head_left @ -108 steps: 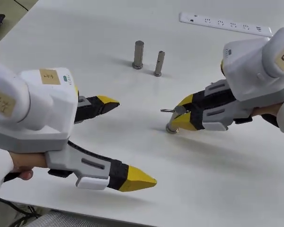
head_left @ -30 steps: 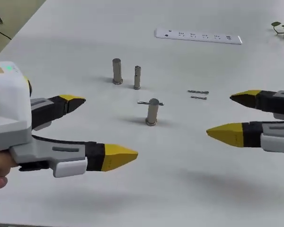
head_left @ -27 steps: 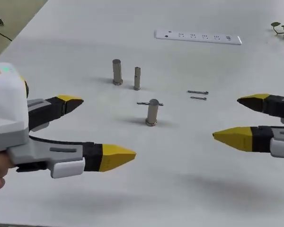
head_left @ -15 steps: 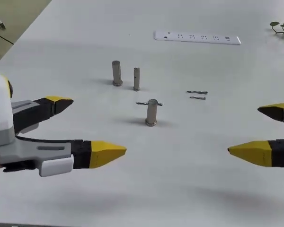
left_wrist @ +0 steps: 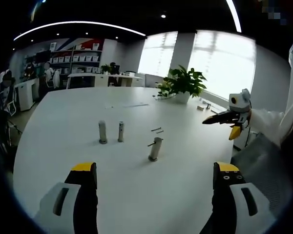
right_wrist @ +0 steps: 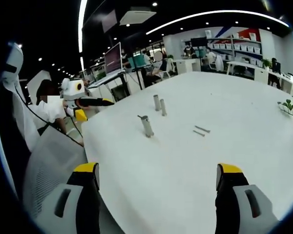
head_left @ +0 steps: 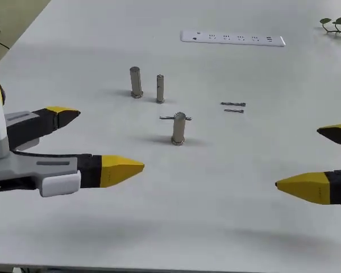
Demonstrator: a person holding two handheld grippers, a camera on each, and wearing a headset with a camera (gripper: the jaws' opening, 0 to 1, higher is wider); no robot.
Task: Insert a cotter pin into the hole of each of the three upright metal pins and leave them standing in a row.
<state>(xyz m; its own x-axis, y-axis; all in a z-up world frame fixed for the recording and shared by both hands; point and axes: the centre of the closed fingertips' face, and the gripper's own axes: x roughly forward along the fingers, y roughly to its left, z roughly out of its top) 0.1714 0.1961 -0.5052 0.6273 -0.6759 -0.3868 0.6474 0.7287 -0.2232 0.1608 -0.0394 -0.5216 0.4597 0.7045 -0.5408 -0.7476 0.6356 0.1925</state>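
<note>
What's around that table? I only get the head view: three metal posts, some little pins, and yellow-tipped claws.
Observer: Beyond the table, tall bright windows line the wall.
Operator: And who's holding the claws?
Observer: A person in white clothing; the right gripper view catches them holding the left gripper, its jaws apart.
Operator: Is it a workshop?
Observer: It looks more like an office: a monitor stands behind that person.
</note>
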